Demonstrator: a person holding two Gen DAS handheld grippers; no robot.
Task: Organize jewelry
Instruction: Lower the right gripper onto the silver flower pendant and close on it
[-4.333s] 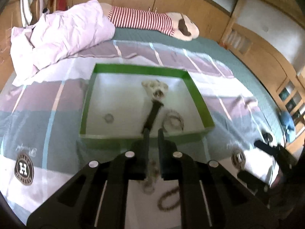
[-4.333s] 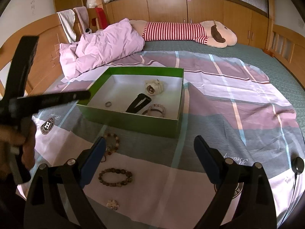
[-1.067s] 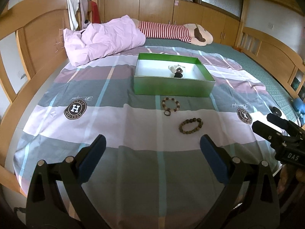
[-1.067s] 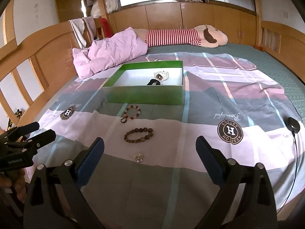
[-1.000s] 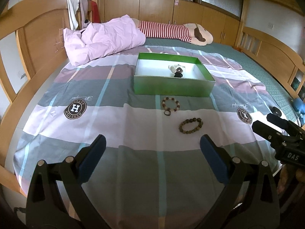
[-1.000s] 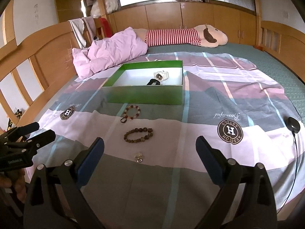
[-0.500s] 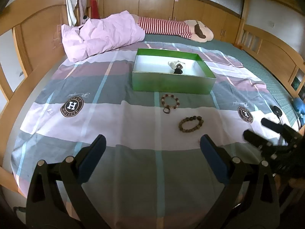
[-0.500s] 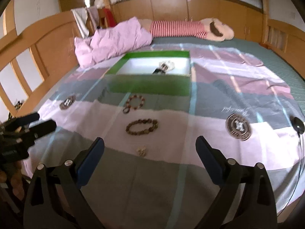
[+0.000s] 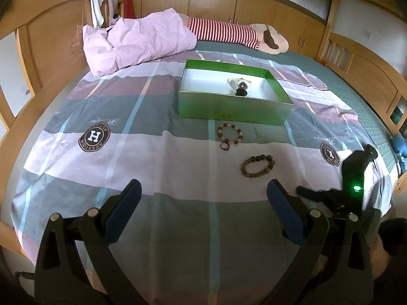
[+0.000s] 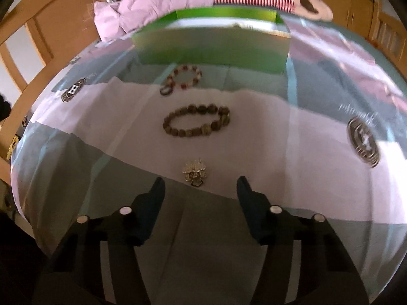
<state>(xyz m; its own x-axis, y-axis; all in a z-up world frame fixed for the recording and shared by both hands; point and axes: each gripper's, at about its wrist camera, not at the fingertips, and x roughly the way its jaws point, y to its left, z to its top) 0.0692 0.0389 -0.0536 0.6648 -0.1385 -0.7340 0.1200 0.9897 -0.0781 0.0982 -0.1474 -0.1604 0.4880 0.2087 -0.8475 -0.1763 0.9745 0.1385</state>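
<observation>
One small silver-coloured metal brooch (image 10: 195, 172) lies on the bed's patchwork quilt (image 10: 292, 178) just ahead of the right gripper (image 10: 201, 185), centred between its jaws, which have just been narrowing but grasp nothing. The left gripper (image 9: 202, 193) hangs released, farther off. Beyond lie two beaded bracelets, then one green cardboard box (image 10: 211, 47).

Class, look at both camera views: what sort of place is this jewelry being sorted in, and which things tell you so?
Most likely a home bedroom. The work surface is a bed with a striped sheet, a crumpled pink quilt lies near its head, and wooden wardrobes line the far wall.
</observation>
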